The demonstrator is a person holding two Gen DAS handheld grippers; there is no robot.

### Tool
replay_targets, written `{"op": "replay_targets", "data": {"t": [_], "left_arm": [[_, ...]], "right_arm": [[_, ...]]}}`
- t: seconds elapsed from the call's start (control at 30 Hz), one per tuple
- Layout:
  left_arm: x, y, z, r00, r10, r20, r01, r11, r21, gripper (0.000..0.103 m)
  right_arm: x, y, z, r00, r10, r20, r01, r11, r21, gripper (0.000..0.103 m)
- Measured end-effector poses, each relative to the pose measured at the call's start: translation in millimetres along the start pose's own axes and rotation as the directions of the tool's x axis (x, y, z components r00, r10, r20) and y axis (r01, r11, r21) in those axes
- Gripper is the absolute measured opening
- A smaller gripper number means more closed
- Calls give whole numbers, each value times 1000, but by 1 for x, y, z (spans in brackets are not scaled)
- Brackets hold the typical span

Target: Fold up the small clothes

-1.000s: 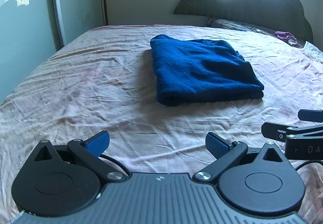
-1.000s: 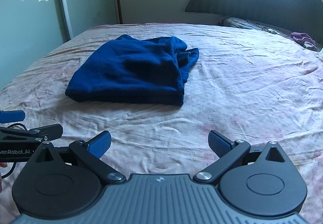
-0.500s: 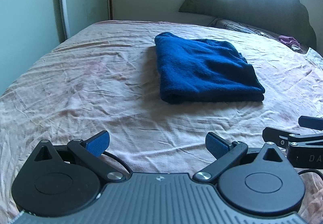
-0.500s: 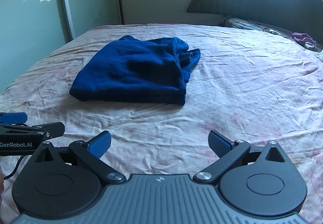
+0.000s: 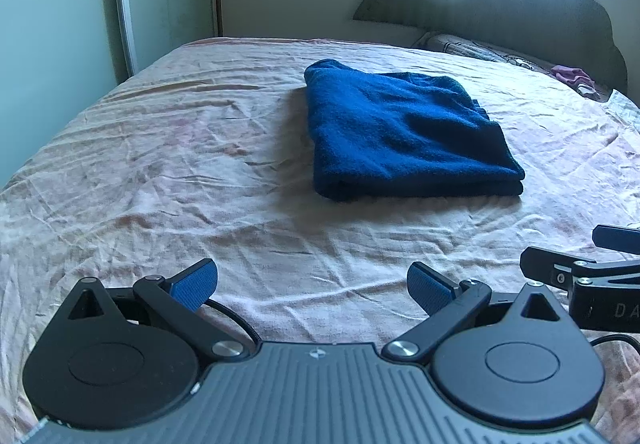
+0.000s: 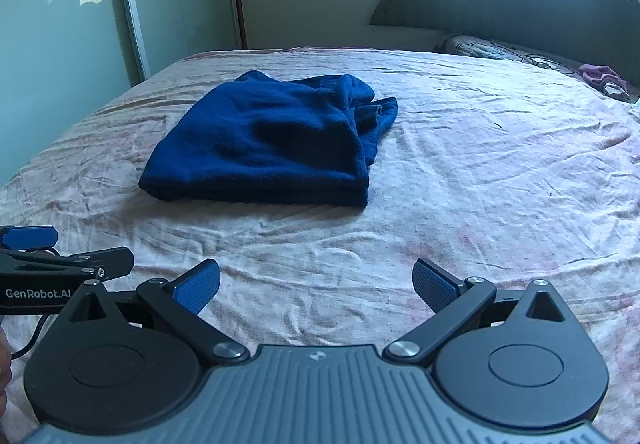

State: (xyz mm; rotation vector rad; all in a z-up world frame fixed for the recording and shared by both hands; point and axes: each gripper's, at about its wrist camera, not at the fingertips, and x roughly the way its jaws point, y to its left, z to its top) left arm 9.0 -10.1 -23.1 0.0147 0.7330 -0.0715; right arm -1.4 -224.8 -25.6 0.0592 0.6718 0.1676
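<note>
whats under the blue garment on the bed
The folded blue garment lies directly on the wrinkled pink bedsheet. Whether anything else sits beneath it cannot be seen; the cloth covers that patch.

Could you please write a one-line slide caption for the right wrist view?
Right gripper open and empty above the wrinkled pink bedsheet, facing a folded blue garment.

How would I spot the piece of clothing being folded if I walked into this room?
Look at the wide bed with the wrinkled pink sheet, in front of the dark scalloped headboard. Near its middle lies the blue garment, folded into a thick, soft rectangle. It is the only deep blue thing there; the small purple cloth sits by the headboard.
</note>
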Motion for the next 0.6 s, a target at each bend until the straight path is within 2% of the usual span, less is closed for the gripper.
{"op": "replay_targets", "data": {"t": [0.6], "left_arm": [[-3, 0, -1, 1000, 14, 23, -15, 1000, 19, 102]], "right_arm": [[1, -2, -2, 1000, 0, -4, 0, 1000, 13, 103]]}}
